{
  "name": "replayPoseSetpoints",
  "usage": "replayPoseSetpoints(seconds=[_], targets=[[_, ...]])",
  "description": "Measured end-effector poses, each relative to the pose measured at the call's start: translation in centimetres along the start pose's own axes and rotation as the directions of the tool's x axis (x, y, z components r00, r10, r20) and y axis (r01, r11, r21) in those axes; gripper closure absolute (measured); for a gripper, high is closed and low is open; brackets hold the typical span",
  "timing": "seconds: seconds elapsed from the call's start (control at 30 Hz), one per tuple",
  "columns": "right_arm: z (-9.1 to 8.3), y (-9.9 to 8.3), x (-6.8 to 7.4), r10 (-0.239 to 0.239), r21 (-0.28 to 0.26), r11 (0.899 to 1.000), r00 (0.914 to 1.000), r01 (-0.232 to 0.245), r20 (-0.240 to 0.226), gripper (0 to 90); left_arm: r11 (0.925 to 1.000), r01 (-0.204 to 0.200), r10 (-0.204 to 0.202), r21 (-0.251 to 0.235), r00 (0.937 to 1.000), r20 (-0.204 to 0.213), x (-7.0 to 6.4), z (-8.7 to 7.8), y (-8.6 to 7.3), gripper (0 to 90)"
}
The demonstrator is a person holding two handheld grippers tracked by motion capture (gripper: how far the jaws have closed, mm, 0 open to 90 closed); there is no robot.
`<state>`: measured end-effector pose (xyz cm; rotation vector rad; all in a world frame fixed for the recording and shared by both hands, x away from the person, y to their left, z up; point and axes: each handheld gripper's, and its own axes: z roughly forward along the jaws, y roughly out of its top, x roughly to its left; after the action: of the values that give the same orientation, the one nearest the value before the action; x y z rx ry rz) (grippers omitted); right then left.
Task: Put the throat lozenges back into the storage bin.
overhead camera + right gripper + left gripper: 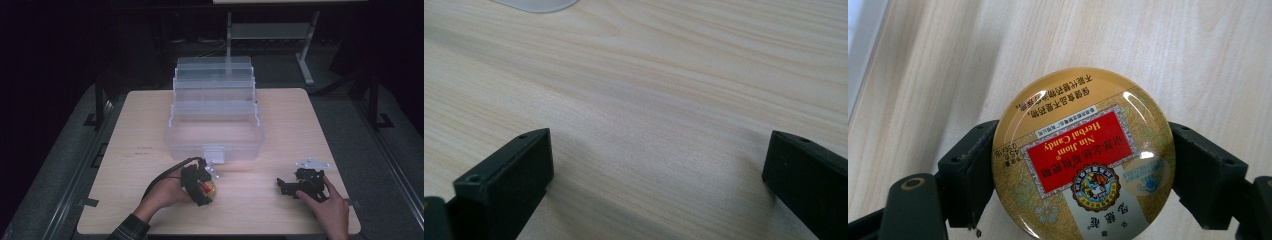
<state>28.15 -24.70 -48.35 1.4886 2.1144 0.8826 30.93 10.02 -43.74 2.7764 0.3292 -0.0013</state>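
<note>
**Left gripper view: candy tin gripped at the desk's near edge**

Left gripper view shows a round gold candy tin (1083, 155) with a red label lying flat on the wooden desk (1198, 55), its two sides pressed by the black fingers (973, 172) of the left gripper (1083, 172), which are clamped on it. In the high view the tin (211, 190) sits in the near-left part of the desk, just in front of a clear plastic tiered box (215, 117) standing open at the middle. The left hand (165, 192) holds that gripper (202, 187). Well apart, at the near right, the right gripper (287, 186) rests low over bare wood under the right hand (327, 205); its fingers (504, 185) are spread wide with nothing between them.
</note>
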Motion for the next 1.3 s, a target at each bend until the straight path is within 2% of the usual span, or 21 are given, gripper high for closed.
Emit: replayPoseSetpoints(seconds=[0.47,1.3], targets=[[0.0,0.0,0.0,0.000,0.000,1.000,1.0000,0.000,0.000,0.0,0.9997,-0.004,0.004,-0.026,1.0000,0.007,-0.3,-1.3,0.4,19.5],[0.0,0.0,0.0,0.000,0.000,1.000,1.0000,0.000,0.000,0.0,0.9969,-0.002,0.003,-0.079,0.9999,0.010,-0.1,-3.9,1.4,19.6]])
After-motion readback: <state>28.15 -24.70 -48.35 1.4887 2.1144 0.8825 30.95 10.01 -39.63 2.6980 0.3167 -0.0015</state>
